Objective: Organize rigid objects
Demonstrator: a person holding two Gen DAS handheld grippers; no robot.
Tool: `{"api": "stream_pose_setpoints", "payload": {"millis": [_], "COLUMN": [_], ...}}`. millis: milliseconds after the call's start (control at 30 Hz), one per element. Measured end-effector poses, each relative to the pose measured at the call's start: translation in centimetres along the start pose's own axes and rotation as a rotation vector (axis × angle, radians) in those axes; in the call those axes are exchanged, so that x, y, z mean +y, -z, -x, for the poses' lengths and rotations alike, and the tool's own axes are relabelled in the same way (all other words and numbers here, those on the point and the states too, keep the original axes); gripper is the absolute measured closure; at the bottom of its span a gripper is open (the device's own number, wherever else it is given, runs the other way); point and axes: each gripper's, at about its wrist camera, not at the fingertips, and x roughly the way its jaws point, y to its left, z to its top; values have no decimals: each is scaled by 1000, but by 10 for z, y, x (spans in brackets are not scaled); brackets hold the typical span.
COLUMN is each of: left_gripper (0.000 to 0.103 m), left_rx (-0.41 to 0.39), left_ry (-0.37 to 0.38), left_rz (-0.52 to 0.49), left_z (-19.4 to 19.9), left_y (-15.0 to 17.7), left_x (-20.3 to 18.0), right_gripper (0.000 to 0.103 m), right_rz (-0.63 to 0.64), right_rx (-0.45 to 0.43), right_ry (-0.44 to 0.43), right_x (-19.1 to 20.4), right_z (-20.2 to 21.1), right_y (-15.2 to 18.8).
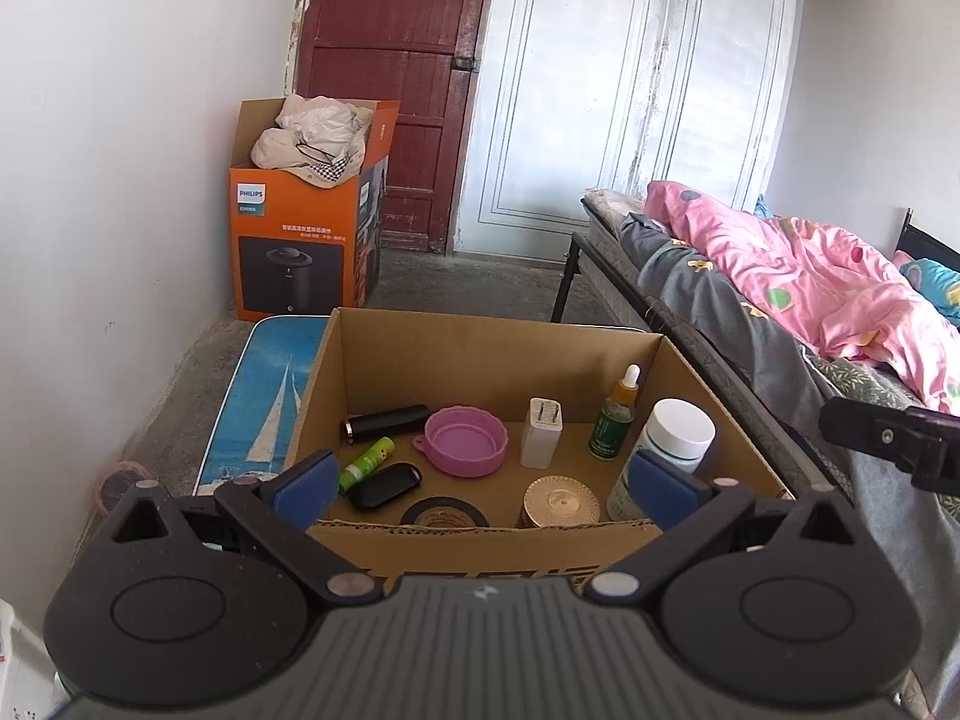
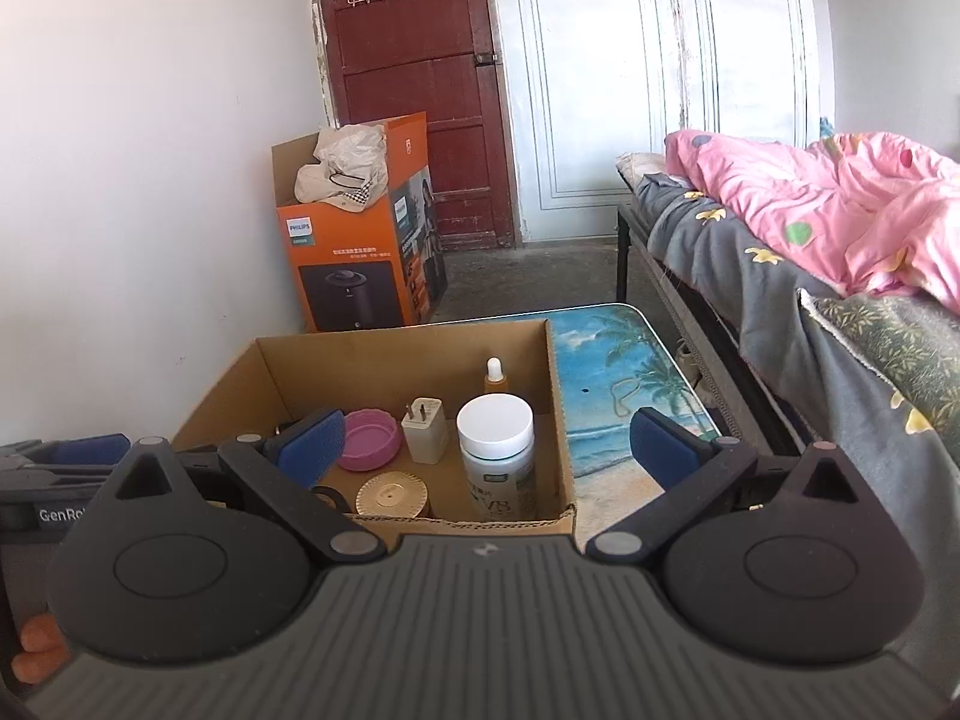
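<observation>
Bare room: white walls, dark red wooden door (image 1: 396, 90) at the far end, grey concrete floor, a bed with a pink quilt (image 1: 798, 276) along the right. Low table with a printed beach-scene top (image 2: 624, 396) in the near ground; on it an open brown cardboard box (image 1: 480, 540) serving as the collecting bin. Inside, standing upright along the right side: white-capped plastic pill bottle (image 1: 666, 450), green glass dropper bottle (image 1: 615, 420), white plug-in charger block (image 1: 542, 432). Lying flat toward the left: pink collapsed silicone bowl (image 1: 467, 439), black cylindrical tube (image 1: 384, 420), lime-green stick (image 1: 367, 463), black oval key fob (image 1: 384, 485). Near wall: dark tape roll (image 1: 444, 515) and gold ribbed round lid (image 1: 561, 503). Tall items seem set upright to save floor space; flat ones fill the gaps. Left gripper (image 1: 480, 483) hangs just short of the box's near wall, jaws spread wide, nothing between the blue pads. Right gripper (image 2: 486, 450) likewise gapes at full spread, empty, hovering near the box's right near corner with the pill bottle directly ahead. The table beside the box shows bare, so sorting looks close to finished.
</observation>
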Motion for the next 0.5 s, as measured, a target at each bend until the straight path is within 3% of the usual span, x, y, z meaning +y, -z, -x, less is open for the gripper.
{"api": "stream_pose_setpoints", "payload": {"millis": [500], "left_gripper": [0], "left_rx": [-2], "left_ry": [-40], "left_rz": [44], "left_z": [16], "left_y": [1], "left_x": [15], "right_gripper": [1], "right_rz": [140], "right_rx": [-36], "right_ry": [76], "right_x": [33], "right_z": [16], "right_y": [-5]}}
